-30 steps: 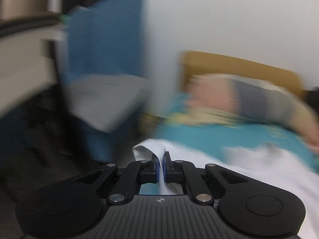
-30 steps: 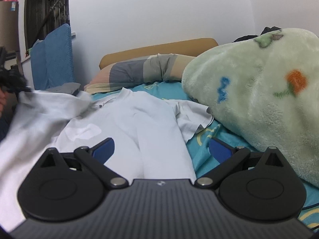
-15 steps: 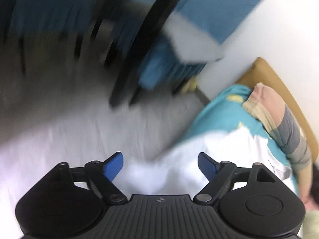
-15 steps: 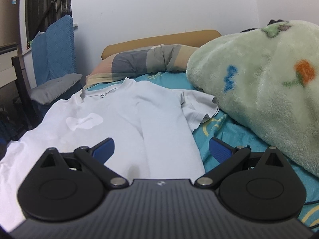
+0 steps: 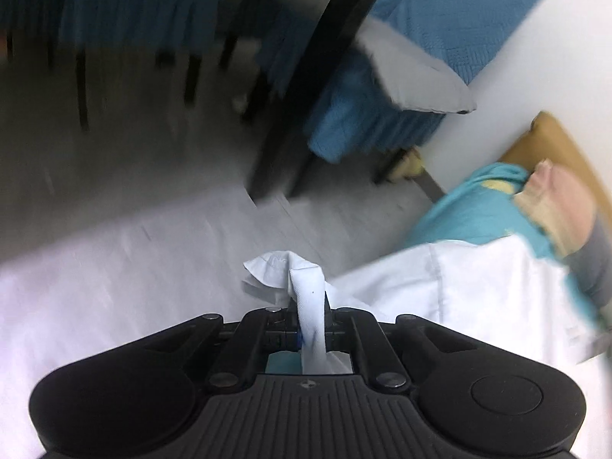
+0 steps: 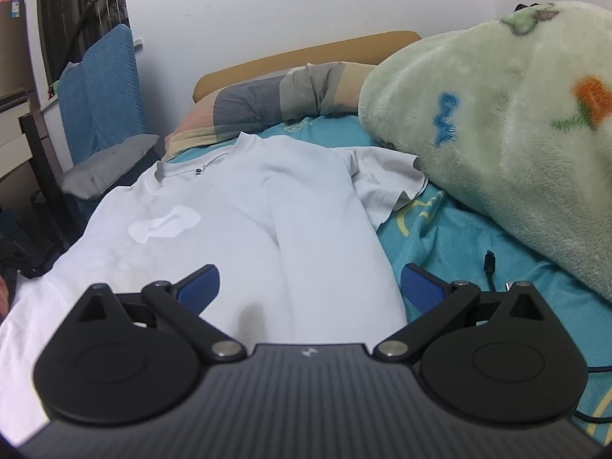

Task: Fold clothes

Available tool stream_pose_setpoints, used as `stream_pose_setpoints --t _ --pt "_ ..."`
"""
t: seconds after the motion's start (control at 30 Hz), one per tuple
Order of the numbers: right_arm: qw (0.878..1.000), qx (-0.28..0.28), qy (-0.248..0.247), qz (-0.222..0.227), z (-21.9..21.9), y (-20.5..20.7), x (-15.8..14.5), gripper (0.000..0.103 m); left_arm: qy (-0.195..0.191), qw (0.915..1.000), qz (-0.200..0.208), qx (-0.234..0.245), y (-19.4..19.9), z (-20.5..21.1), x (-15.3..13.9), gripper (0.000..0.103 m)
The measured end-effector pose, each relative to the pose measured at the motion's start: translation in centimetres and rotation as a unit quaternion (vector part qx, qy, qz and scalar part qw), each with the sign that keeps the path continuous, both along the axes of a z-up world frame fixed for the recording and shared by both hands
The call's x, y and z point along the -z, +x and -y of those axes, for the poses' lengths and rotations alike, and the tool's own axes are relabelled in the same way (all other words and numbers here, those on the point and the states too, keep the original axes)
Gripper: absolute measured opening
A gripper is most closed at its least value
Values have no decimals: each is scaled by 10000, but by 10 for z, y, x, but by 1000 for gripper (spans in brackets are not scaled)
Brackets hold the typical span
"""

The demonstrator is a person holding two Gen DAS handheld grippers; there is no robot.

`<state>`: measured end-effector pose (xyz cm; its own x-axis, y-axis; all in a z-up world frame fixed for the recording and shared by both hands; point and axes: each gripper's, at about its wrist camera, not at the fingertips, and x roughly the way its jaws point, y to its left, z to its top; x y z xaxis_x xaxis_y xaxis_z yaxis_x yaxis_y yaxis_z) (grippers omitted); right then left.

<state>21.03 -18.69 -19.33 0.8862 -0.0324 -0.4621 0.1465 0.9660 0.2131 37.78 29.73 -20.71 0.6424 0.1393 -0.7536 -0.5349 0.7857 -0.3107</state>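
A white T-shirt [image 6: 244,210] lies spread face up on the teal bed sheet [image 6: 451,237], collar toward the pillow, with a pale print on its chest. In the left wrist view my left gripper [image 5: 310,329] is shut on a bunched fold of the white T-shirt [image 5: 478,287] at the bed's left edge, cloth sticking up between the fingers. My right gripper [image 6: 310,287] hovers low over the shirt's lower part, jaws wide open with nothing between them.
A green fleece blanket [image 6: 508,134] is heaped on the right of the bed. A striped pillow [image 6: 275,103] lies under the tan headboard [image 6: 306,57]. A black cable [image 6: 489,264] rests on the sheet. A blue-covered chair [image 5: 401,88] stands on the floor left of the bed.
My left gripper was shut on the shirt, opened half a second ago, and is now shut again on a fold of the shirt. The shirt dropped flat on the bed.
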Motion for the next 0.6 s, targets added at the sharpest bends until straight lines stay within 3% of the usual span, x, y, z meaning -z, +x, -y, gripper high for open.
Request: stream_pose_setpoints --t 0.07,0.13,0.2,0.33,0.4,0.5,0.6 --pt "10000 2 25 13 0 0 0 103 404 9989 -111 202 -2 11 -6 7" --pt "10000 6 52 17 1 0 -1 103 806 9957 -223 404 -3 23 -13 17" --pt "10000 6 63 36 1 -1 -2 103 1149 9910 -305 609 -8 34 -23 46" --pt "9999 -71 78 130 2 -4 -8 103 1509 9817 -56 1158 -52 68 -73 70" --pt "9996 -149 149 176 2 -7 -12 103 1614 9771 163 1375 -83 91 -103 84" --pt "9991 -244 141 314 3 -14 -21 103 1605 9719 486 1653 -129 132 -140 90" --pt "9981 -314 245 464 7 -23 -32 103 1326 9714 637 1863 -173 173 -163 97"
